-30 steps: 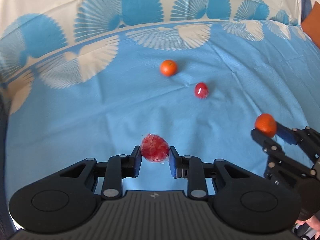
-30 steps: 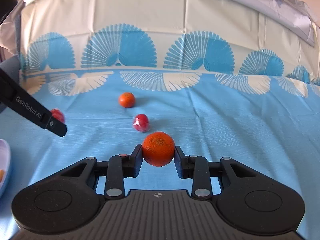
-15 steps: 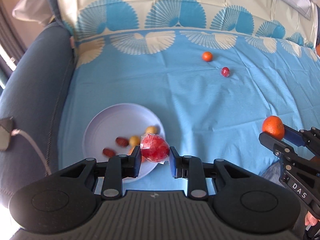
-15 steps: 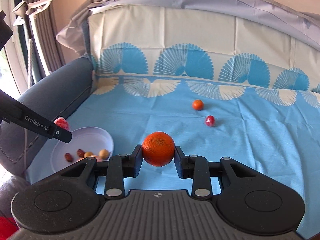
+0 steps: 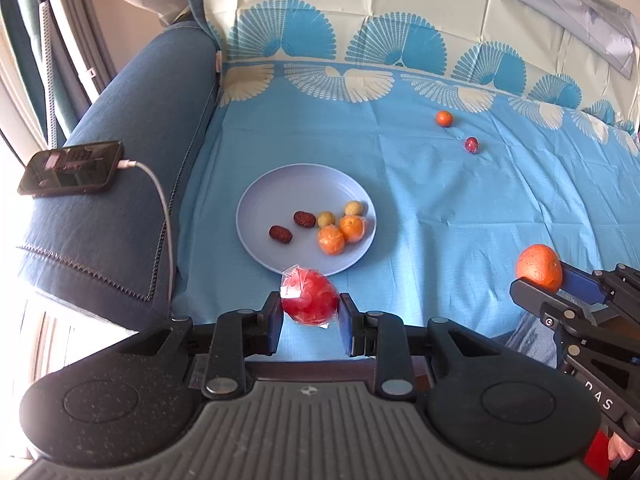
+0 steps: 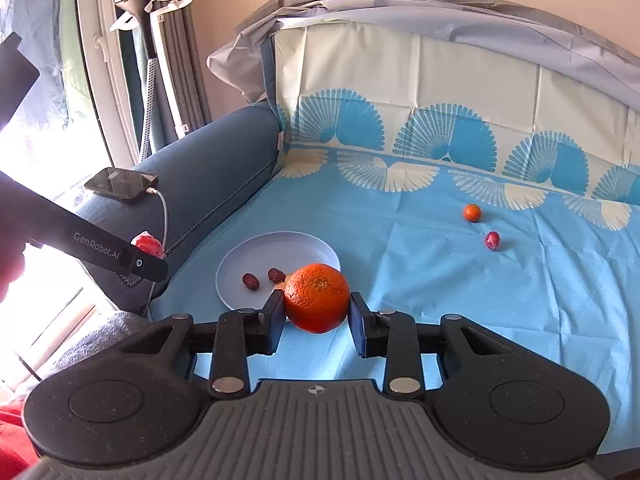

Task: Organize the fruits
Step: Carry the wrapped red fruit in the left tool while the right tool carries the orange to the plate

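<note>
My left gripper (image 5: pixel 310 314) is shut on a red fruit in clear wrap (image 5: pixel 309 296), held above the near rim of a pale blue plate (image 5: pixel 260 196). The plate holds two small oranges (image 5: pixel 342 234), two dates (image 5: pixel 280 233) and two yellow-green fruits (image 5: pixel 326 218). My right gripper (image 6: pixel 316 316) is shut on an orange (image 6: pixel 317 297), right of the plate (image 6: pixel 280 246). A small orange (image 5: pixel 444 118) and a small wrapped red fruit (image 5: pixel 471 144) lie far back on the blue sheet; both show in the right wrist view too (image 6: pixel 472 212) (image 6: pixel 492 240).
A dark blue sofa armrest (image 5: pixel 132 160) runs along the left, with a phone (image 5: pixel 70 168) on a white charging cable (image 5: pixel 162 208) on top. The sofa back covered by the fan-patterned sheet (image 5: pixel 400 48) rises behind. A garment steamer (image 6: pixel 148 20) stands by the window.
Both grippers have pulled back and swung left with their fruits still held. The plate, armrest and phone have come into view; the two loose fruits now lie farther off.
</note>
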Available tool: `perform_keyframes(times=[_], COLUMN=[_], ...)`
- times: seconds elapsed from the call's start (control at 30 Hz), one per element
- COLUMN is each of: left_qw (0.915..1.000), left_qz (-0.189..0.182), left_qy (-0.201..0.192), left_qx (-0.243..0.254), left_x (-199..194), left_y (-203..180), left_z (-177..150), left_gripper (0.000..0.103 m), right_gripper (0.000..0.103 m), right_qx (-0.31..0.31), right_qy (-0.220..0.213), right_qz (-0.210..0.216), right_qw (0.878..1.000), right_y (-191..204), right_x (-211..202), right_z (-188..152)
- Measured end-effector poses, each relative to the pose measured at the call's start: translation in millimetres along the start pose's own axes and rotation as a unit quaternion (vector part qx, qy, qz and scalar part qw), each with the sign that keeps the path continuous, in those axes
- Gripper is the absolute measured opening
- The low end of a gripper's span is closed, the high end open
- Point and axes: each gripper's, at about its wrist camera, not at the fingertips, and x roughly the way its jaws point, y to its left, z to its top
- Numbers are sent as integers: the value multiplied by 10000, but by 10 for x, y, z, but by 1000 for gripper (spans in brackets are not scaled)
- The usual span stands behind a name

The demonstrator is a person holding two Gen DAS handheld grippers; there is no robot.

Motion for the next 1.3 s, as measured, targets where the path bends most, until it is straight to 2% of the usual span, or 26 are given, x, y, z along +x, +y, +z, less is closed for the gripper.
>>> perform_keyframes(times=[0.37,1.3], left_qw=[9998,9999], left_qz=[-44,-121], left_qy=[-164,-84], left_qx=[-124,-56], left_x=[-159,-33], left_y=[142,150], left_z=[-164,-153], left_gripper=[32,32], right_gripper=[35,35], right_qx=[-354,-311], right_qy=[-68,133], right_qz=[-14,-16], right_qw=[9993,9994], right_y=[260,263], right_x=[-136,-54], right_z=[-30,-53])
